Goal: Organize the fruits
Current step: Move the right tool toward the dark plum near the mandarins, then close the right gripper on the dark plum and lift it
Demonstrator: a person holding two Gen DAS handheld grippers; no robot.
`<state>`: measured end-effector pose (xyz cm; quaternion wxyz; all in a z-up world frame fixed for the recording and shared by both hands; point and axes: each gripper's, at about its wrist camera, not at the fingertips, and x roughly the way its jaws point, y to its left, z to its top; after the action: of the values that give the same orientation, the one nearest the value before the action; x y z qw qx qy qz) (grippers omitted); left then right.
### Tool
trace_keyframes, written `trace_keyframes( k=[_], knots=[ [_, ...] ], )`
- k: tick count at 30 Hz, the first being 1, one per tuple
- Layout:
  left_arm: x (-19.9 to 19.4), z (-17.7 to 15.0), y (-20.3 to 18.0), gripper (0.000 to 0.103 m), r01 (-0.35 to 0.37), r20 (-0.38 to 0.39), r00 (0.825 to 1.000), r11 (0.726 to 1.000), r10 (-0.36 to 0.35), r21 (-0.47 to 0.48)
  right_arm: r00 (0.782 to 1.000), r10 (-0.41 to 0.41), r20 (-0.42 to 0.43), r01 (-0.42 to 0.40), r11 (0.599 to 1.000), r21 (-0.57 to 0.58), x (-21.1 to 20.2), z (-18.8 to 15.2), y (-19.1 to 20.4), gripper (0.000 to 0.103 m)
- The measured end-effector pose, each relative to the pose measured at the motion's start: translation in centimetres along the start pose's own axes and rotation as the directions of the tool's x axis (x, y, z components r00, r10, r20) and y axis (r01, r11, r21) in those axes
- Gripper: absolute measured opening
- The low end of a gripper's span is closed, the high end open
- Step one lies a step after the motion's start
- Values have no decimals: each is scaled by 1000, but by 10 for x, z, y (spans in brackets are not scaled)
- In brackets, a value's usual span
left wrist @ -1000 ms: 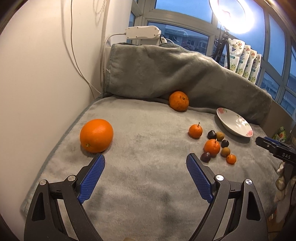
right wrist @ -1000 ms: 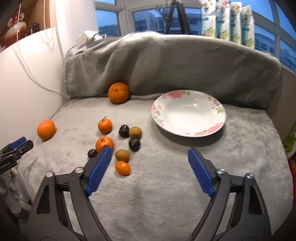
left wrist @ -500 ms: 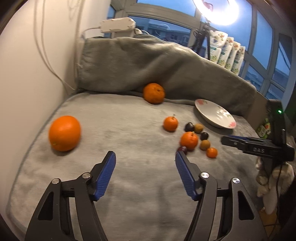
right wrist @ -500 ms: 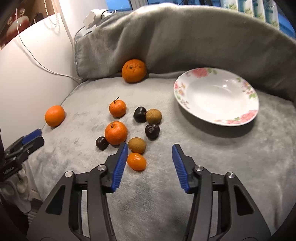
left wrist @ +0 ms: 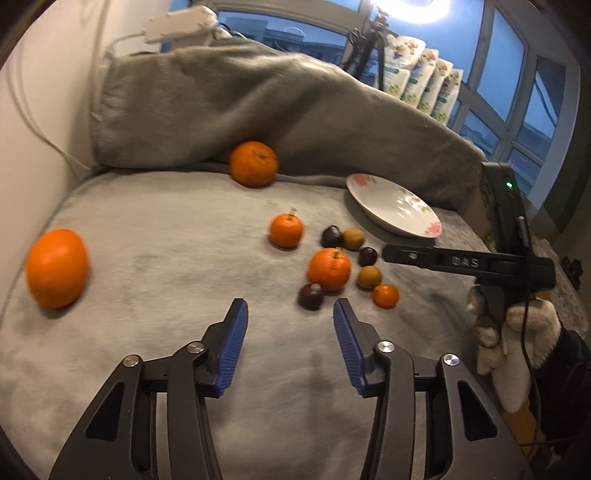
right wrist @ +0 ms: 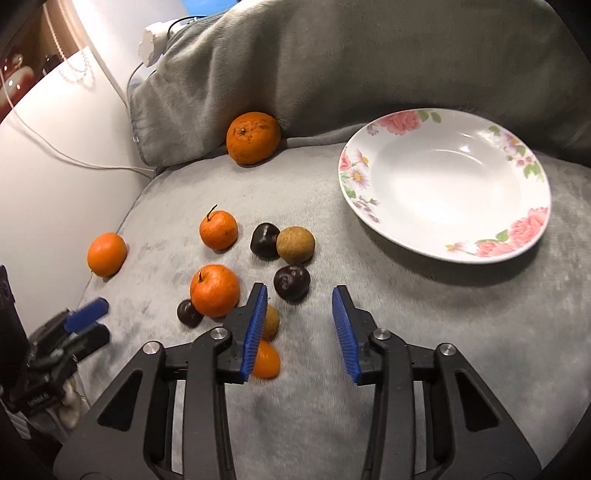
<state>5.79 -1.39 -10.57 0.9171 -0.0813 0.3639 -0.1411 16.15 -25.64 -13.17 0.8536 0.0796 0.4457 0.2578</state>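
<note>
Hovering w/ both jaws parted, empty; small orange (right wrist: 266,361) beside right gripper's (right wrist: 299,317) left jaw.

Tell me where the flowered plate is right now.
The flowered plate lies empty on the grey blanket, upper right in the right wrist view, right of the small fruit cluster; the nearest fruit is a brown one.

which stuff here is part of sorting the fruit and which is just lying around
Part of the job:
- big oranges
- small oranges
- dark plums
- brown fruits
- flowered plate

Just lying about:
- grey blanket
- white power strip
- pouches by the window
</note>
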Motion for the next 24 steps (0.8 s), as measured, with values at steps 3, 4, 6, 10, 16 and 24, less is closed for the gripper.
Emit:
trace_keyframes(
  k=[3,4,6,10,16,24],
  knots=[
    [13,4,-3,40,59,-37,998,998,-59,-4,1000,8,-6,-8,1000,4,6,4,-2,35],
    [17,5,-5,39,68,-47,997,998,-68,-3,1000,11,-10,-11,1000,4,8,4,-2,34],
    [25,7,-8,39,66,-62,996,998,-65,13,1000,17,-16,-17,1000,1,11,5,-2,32],
    [38,12,-14,36,72,-93,993,996,-68,43,1000,22,-18,-22,1000,-4,14,6,-1,31],
    [58,13,-11,31,58,-139,989,997,-50,51,999,27,-34,-27,1000,-12,19,8,0,31],
    [68,11,-10,29,55,-171,984,997,-44,58,998,30,-57,-31,999,-21,28,8,2,29]
  ],
)
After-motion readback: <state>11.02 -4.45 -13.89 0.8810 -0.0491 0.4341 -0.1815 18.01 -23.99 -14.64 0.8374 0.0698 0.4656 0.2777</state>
